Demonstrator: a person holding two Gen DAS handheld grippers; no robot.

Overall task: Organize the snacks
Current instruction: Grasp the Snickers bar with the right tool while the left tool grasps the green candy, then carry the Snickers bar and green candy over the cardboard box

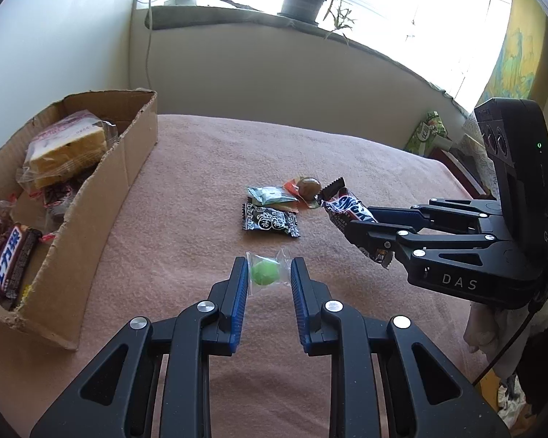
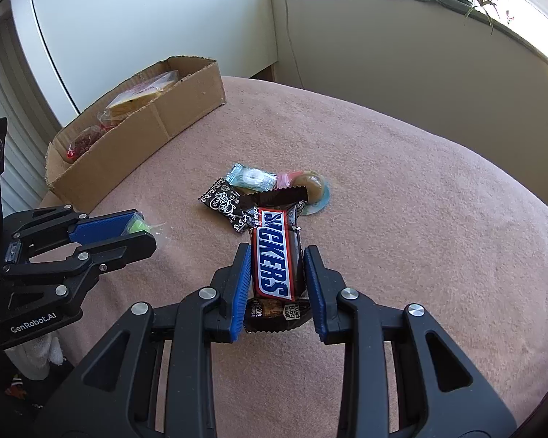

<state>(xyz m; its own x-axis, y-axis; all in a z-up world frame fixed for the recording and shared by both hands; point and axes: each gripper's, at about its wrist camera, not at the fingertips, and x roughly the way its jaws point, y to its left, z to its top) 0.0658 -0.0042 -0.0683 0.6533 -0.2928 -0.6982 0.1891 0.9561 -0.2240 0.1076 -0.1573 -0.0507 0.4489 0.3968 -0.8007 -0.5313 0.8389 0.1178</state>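
Between my left gripper's (image 1: 269,279) parted jaws lies the green candy (image 1: 264,273), untouched; my right gripper (image 2: 277,277) pinches the Snickers bar (image 2: 275,255), long axis along its fingers. Leftward waits the cardboard box (image 1: 102,197), nearer my left.

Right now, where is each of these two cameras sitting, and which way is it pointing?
Left wrist view: sits on the left tool, looking forward over the green candy toward the window; its own two fingers show, plus the right tool.
Right wrist view: sits on the right tool, looking along the chocolate bar toward the cardboard box; the left tool shows.
Shared: the box, pink blanket, black packet.
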